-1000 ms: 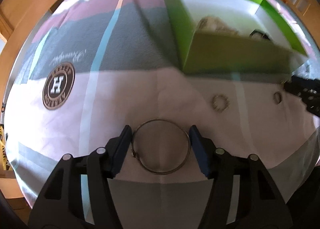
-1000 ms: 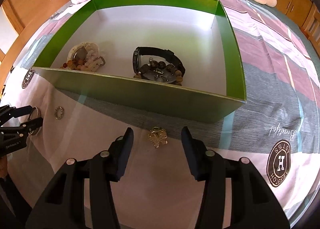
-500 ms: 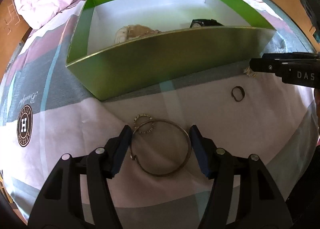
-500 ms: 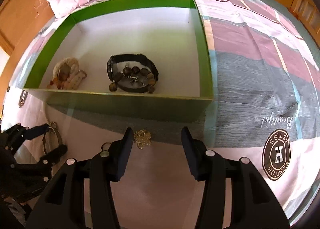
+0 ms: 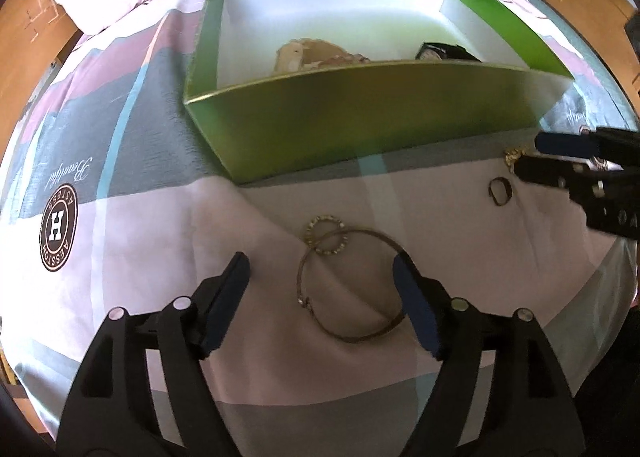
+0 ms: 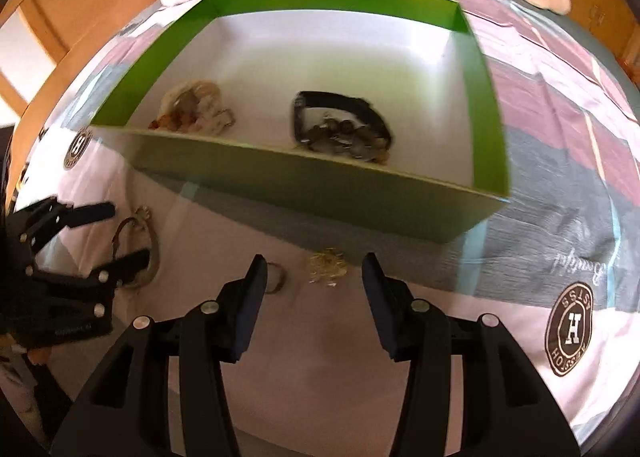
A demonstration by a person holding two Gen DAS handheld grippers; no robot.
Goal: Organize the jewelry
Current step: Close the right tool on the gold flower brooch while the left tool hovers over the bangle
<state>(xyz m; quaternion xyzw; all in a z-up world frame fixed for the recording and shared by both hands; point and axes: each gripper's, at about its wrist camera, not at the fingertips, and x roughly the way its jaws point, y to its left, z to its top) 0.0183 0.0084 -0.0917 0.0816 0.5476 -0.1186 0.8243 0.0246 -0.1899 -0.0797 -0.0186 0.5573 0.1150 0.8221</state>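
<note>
Where a second ago the left gripper [image 5: 322, 271] had its jaws snug against either side of the bangle [image 5: 352, 284], they now stand spread wide — the near finger touches the bangle's right edge at most, the other is well clear of it, and the hoop lies flat on the bedsheet [image 5: 140, 257], released. It has been dragged along while it was held, too: it now overlaps the small beaded ring [image 5: 327, 235] that lay apart from it before. To my eye that means the bangle was let go rather than lifted, so it is still waiting to be boxed, and the pair may now tangle if picked up carelessly. A little further out and to the right lies a dark ring [image 5: 500, 191] on the sheet, and just past it the gold brooch [image 6: 327, 264], which the right gripper [image 6: 314, 284] has moved closer to; its jaws are parted with the brooch between and just ahead of the tips, not touching it, so nothing is grasped there either. That view is smeared, which suggests the hand is on the move. Beyond all this sits the green box [image 6: 288, 183], its near wall hard by the brooch, with a pale beaded bracelet heap [image 6: 192, 107] at the left of its white floor and a black watch [image 6: 340, 119] with dark beads nearer the middle — two lots stowed, four pieces still out on the bed.
</note>
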